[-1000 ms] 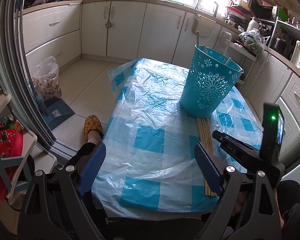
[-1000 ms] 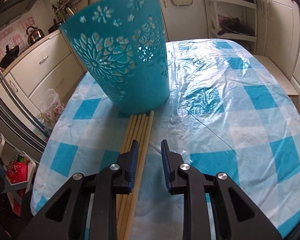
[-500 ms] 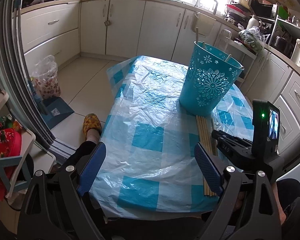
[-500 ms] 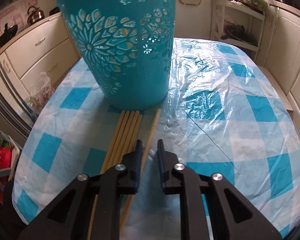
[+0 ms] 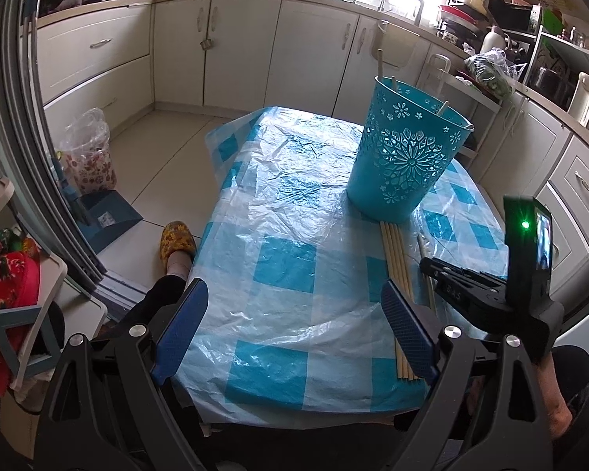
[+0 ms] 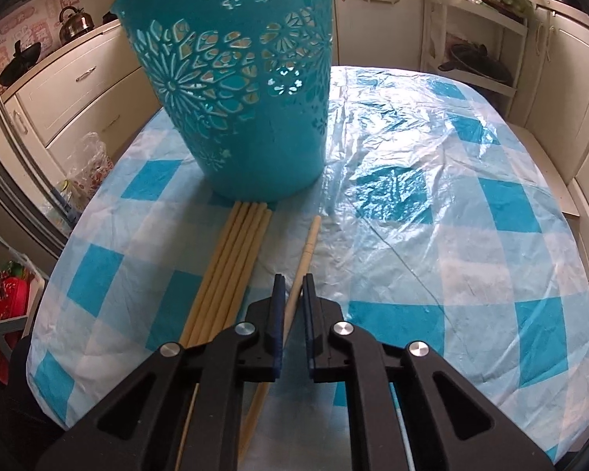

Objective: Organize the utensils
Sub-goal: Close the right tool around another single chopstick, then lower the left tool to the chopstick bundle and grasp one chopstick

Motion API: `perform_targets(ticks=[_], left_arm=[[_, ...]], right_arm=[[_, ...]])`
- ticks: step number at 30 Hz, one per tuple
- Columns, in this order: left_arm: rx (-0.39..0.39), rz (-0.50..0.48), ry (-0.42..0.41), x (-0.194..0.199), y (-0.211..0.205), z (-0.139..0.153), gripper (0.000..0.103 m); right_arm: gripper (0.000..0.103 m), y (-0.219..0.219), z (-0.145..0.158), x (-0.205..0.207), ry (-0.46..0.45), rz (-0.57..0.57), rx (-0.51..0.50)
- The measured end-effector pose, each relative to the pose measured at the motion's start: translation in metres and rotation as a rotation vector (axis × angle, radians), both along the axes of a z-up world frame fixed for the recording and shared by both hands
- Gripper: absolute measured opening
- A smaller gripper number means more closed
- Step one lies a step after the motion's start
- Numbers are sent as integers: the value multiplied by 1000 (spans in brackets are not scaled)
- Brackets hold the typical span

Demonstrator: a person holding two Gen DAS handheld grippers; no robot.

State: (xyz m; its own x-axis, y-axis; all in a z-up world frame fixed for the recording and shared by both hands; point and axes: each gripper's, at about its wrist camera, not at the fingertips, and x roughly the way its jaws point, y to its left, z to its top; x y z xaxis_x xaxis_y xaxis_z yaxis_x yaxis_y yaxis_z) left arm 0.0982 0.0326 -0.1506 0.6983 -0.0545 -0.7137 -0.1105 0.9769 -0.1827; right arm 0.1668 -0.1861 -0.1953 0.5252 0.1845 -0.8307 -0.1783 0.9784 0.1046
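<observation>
Near the basket (image 6: 235, 90), right tongs (image 6: 292, 306) pinch one chopstick (image 6: 304, 253); left tongs (image 5: 294, 333) spread. Off-centre grip risks pivoting, dropping.

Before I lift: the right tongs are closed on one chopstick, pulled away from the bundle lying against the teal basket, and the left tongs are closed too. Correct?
Not quite. The left tongs are open, holding nothing, as the left wrist view shows. The rest holds: the right tongs grip a single chopstick, apart from the bundle against the teal basket.
</observation>
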Motion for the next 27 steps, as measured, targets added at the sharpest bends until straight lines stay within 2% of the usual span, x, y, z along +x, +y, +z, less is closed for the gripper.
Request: perform_targets(ticks=[6, 14, 21, 27], left_arm=[[4, -13, 14, 10, -7, -5, 86], [29, -43, 45, 34, -23, -16, 86], [1, -50, 79, 77, -30, -34, 86], [30, -78, 98, 111, -45, -44, 83]], right_arm=[[8, -21, 1, -11, 13, -34, 50], [9, -18, -1, -6, -12, -18, 71], [9, -22, -2, -9, -31, -16, 99], [9, -25, -3, -8, -32, -14, 124]])
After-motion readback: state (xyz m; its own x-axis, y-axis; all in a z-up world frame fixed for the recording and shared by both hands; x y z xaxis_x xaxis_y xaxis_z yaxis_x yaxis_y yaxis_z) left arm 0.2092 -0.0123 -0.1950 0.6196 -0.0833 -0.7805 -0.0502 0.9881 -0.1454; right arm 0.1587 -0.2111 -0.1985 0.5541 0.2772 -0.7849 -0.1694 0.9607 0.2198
